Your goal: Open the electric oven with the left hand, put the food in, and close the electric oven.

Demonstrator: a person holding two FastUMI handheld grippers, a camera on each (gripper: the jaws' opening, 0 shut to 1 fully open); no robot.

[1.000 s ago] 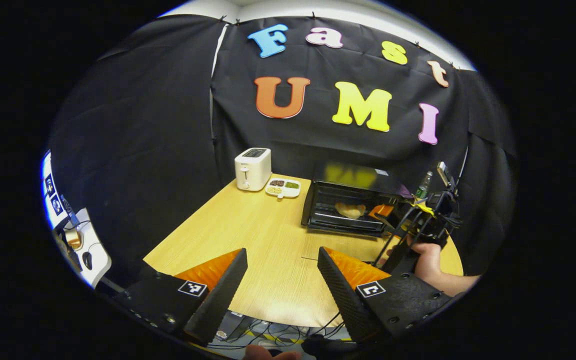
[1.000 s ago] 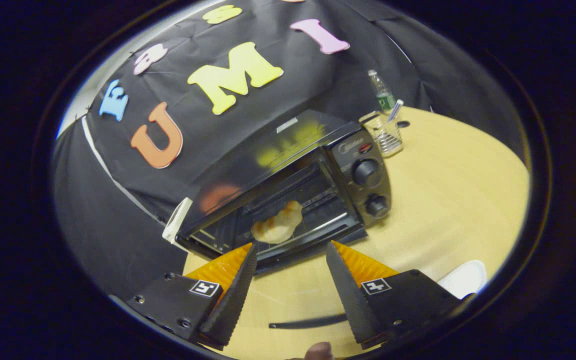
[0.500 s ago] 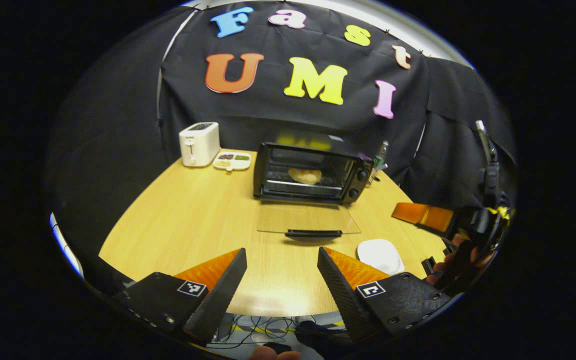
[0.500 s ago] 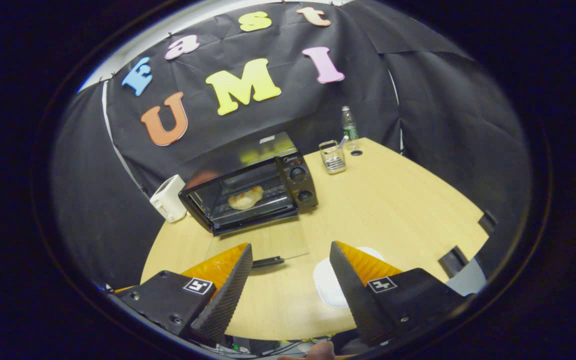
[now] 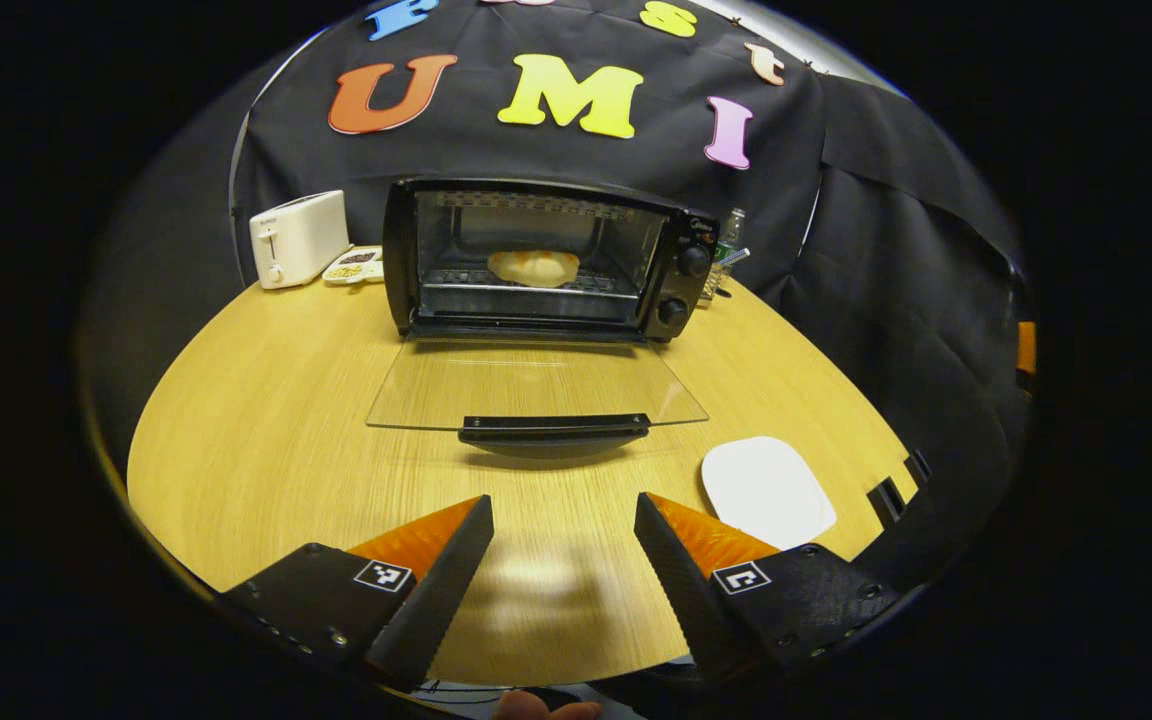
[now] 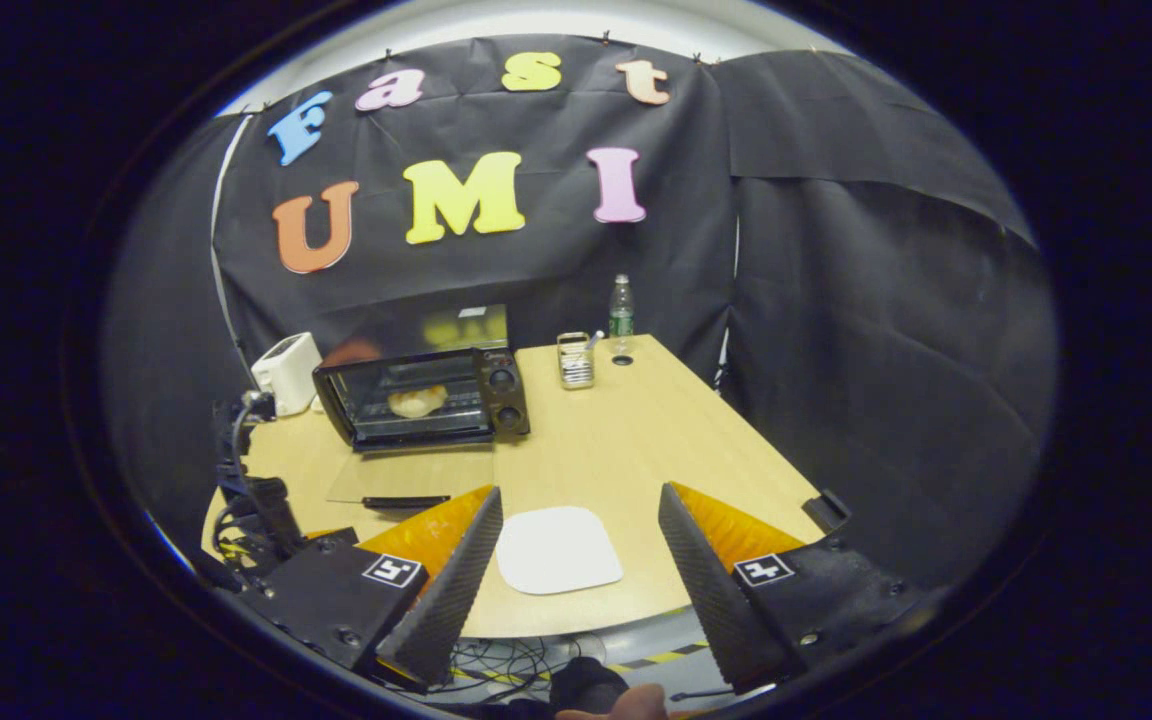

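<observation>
The black electric oven (image 5: 536,258) (image 6: 421,398) stands at the back of the wooden table, its glass door (image 5: 536,385) folded down flat with the black handle (image 5: 554,430) toward me. A pale bun (image 5: 534,266) (image 6: 416,402) lies on the rack inside. My left gripper (image 5: 561,560) is open and empty, low over the table just in front of the door handle. My right gripper (image 6: 576,555) is open and empty near the table's front edge, above a white plate (image 6: 558,548). The left gripper's body (image 6: 256,500) shows at the left of the right gripper view.
A white toaster (image 5: 296,238) (image 6: 286,372) and a small compartment dish (image 5: 356,265) sit left of the oven. A glass holder (image 6: 574,360) and a green bottle (image 6: 620,308) stand to its right. The white plate (image 5: 766,490) lies front right.
My left gripper swung to face the oven and came close to the open door. My right gripper drew back from the oven to the table's front, leaving the bun inside.
</observation>
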